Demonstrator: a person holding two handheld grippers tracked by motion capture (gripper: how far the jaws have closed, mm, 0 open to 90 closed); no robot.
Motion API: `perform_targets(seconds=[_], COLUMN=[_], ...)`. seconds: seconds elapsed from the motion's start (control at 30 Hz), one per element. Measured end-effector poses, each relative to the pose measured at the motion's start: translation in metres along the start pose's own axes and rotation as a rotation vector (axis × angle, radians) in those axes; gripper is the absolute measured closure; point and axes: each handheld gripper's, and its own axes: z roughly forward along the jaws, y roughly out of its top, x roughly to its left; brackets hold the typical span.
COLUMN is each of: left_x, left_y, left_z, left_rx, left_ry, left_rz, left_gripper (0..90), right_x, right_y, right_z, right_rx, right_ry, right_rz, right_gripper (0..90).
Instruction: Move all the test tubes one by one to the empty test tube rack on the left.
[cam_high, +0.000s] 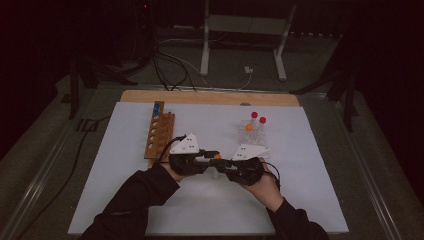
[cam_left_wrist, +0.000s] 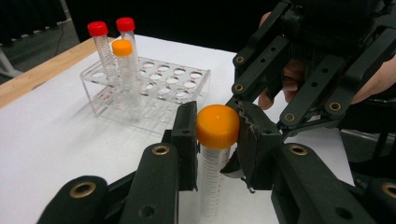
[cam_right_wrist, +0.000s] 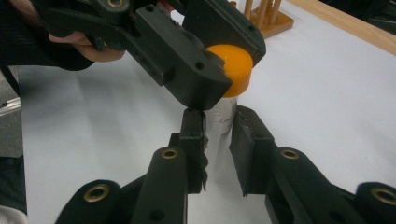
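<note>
Both forearms, in dark sleeves, are brought in from the near edge of the white surface (cam_high: 300, 150) and angled toward each other, so that the two hands meet near its middle. The left tongs (cam_high: 212, 156) are held roughly level and pointed toward the person's right, with the left hand (cam_high: 172, 170) wrapped around the body from below; the right tongs (cam_high: 225, 164) are pointed the opposite way, gripped by the right hand (cam_high: 262, 187), whose fingers (cam_left_wrist: 280, 86) are seen curled behind the black linkage. An orange-capped centrifuge tube (cam_left_wrist: 215, 154) is held upright between them, just above the surface. The left tongs (cam_left_wrist: 215, 140) are clenched on its orange cap (cam_left_wrist: 217, 126), a pad pressed against each side, as is confirmed in the right gripper view, where the cap (cam_right_wrist: 236, 65) is seen pinched. The right tongs (cam_right_wrist: 218, 140) are closed on the clear graduated body of the tube (cam_right_wrist: 222, 116) below the cap, with the jaws set on either side of it. Farther back, toward the person's right, a clear plastic rack (cam_left_wrist: 154, 88) is stood on the surface, with two red-capped tubes (cam_left_wrist: 105, 49) and another orange-capped one (cam_left_wrist: 125, 65) upright in it. A wooden rack (cam_high: 160, 132) is placed to the left of the hands, with a blue-capped tube (cam_high: 158, 107) at its far end.
</note>
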Motion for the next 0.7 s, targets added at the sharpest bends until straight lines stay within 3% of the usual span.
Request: perform_targets(seconds=[0.1, 0.33, 0.7], left_x=[0.001, 0.012, 0.031], left_y=[0.002, 0.003, 0.014], left_z=[-0.001, -0.012, -0.047], left_rx=[0.005, 0.004, -0.011], left_ry=[0.011, 0.036, 0.133], left_rz=[0.004, -0.017, -0.025], left_gripper=[71.5, 71.6, 71.6], right_x=[0.000, -0.001, -0.001], right_y=[0.000, 0.003, 0.005], right_z=[-0.001, -0.008, -0.008], right_rx=[-0.016, -0.053, -0.083], right_ry=[-0.007, -0.013, -0.002], right_rz=[0.004, 0.011, 0.040], right_gripper=[73.2, 56.4, 30.1])
